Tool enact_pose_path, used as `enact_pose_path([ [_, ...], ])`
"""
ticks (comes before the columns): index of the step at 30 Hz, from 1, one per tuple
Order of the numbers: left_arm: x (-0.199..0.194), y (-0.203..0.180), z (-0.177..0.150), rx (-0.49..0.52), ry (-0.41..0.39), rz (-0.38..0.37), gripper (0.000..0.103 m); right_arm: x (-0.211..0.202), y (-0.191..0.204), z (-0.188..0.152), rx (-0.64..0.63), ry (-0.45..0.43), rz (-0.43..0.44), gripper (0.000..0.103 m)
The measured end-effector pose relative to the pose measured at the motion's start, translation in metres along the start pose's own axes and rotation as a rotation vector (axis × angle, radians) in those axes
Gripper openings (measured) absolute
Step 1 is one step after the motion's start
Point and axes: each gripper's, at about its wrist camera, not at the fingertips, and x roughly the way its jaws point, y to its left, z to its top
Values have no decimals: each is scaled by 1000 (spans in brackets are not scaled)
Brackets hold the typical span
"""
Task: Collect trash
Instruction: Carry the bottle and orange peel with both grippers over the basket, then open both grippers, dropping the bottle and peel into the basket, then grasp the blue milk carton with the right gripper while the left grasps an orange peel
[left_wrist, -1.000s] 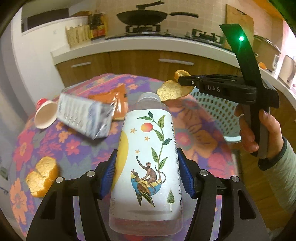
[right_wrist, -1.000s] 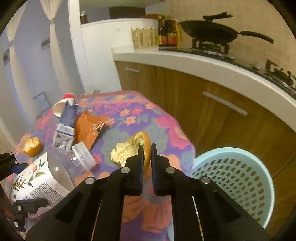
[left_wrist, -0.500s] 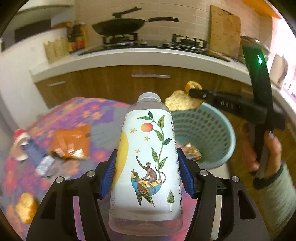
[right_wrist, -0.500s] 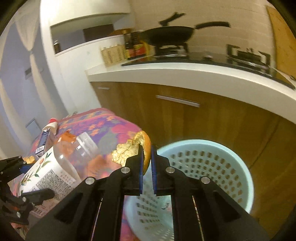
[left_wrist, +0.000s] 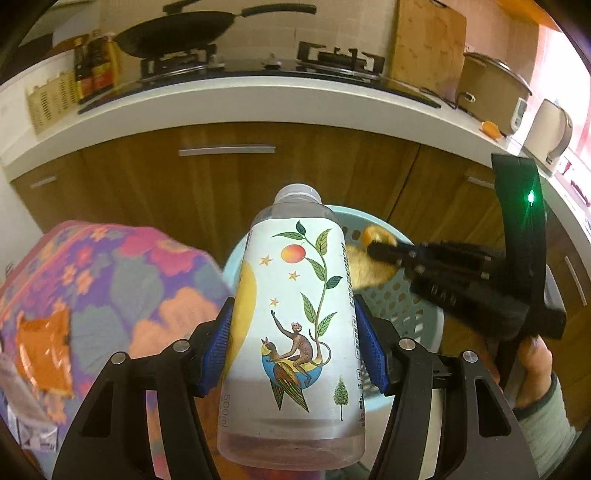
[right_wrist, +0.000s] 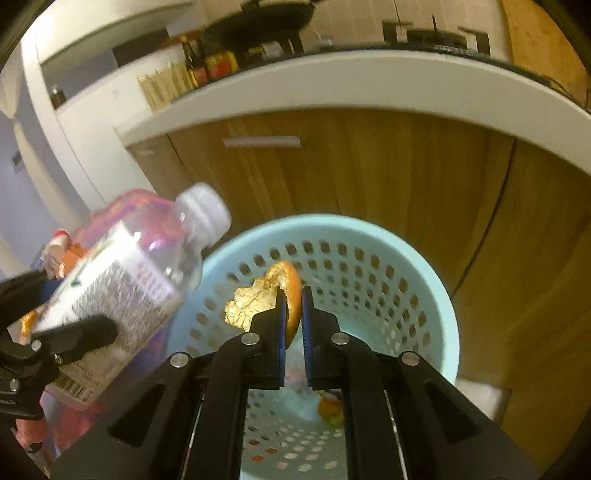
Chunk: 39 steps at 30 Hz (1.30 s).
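Observation:
My left gripper (left_wrist: 293, 321) is shut on a clear plastic bottle (left_wrist: 295, 314) with a white illustrated label, its cap pointing toward a light blue perforated basket (left_wrist: 399, 306). My right gripper (right_wrist: 293, 293) is shut on an orange peel (right_wrist: 273, 295) and holds it above the basket's opening (right_wrist: 424, 266). The bottle (right_wrist: 129, 280) hangs just left of the basket rim in the right wrist view. The right gripper with its peel (left_wrist: 369, 258) shows over the basket in the left wrist view. Some trash (right_wrist: 330, 408) lies in the basket's bottom.
A table with a floral cloth (left_wrist: 122, 280) stands left of the basket, with an orange wrapper (left_wrist: 44, 350) on it. Wooden cabinets (left_wrist: 229, 177) and a white counter (left_wrist: 258, 103) with a stove and a wok (left_wrist: 177, 33) are behind.
Both grippers have swung right from the table to the basket. The peel is now above the basket's opening and the bottle's cap reaches the basket's rim.

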Motion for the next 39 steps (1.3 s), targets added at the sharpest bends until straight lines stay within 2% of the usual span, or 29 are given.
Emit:
enact_pose_path([
  [4, 20, -10, 10, 9, 13, 14, 59, 7, -11, -2, 16, 39, 5, 8],
  [6, 27, -14, 13, 13, 22, 26, 59, 12, -21, -4, 53, 68, 16, 18],
  [9, 41, -20, 14, 9, 44, 24, 60, 10, -32, -9, 81, 65, 33, 47],
  [10, 45, -21, 14, 7, 51, 24, 60, 7, -34, -11, 83, 57, 33, 49],
  [16, 59, -21, 10, 3, 74, 14, 60, -9, -43, -14, 97, 35, 33, 49],
  [21, 47, -17, 2, -6, 53, 5, 60, -22, -35, -9, 88, 5, 41, 49],
  [32, -28, 8, -23, -64, -76, 31, 60, -61, 14, 2, 21, -90, 94, 49],
  [39, -88, 36, -50, -125, -167, 102, 64, -68, 63, 6, -57, -101, 152, 49],
])
